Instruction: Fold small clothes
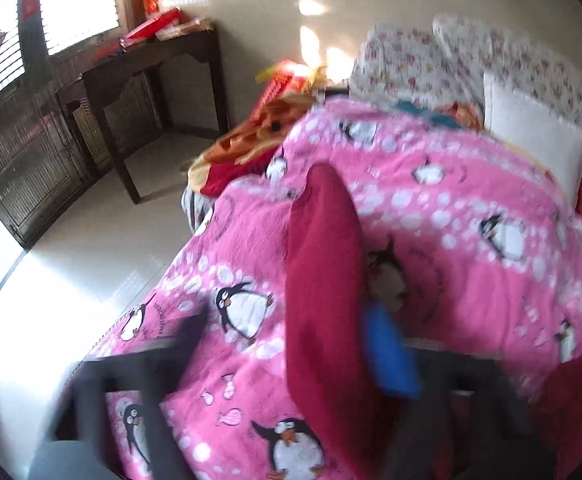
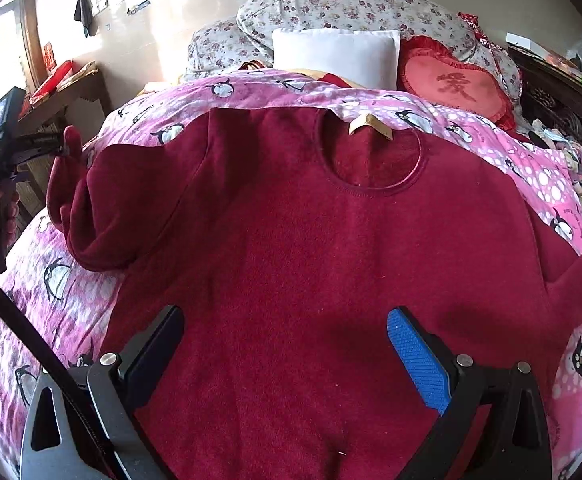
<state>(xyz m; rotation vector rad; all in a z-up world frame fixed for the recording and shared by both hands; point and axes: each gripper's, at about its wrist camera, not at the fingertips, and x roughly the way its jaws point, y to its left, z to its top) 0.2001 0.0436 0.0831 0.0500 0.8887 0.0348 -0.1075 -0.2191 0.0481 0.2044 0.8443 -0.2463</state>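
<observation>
My left gripper (image 2: 65,148) pinches the red sweater's (image 2: 311,264) sleeve (image 1: 323,280). My right gripper (image 2: 287,356) hangs wide open, right above the sweater on the pink blanket (image 2: 531,168).

A pink penguin blanket (image 2: 251,88) covers the bed, with a white pillow (image 2: 335,54) propped at its head against a floral quilt (image 2: 343,6) and a red heart cushion (image 2: 457,84) just beside the pillow. Off the bed's left side a dark wooden side table (image 1: 151,60) stands under the window (image 1: 77,4), carrying red boxes (image 1: 153,26). A dark cloth (image 2: 83,10) hangs on the cream wall.
</observation>
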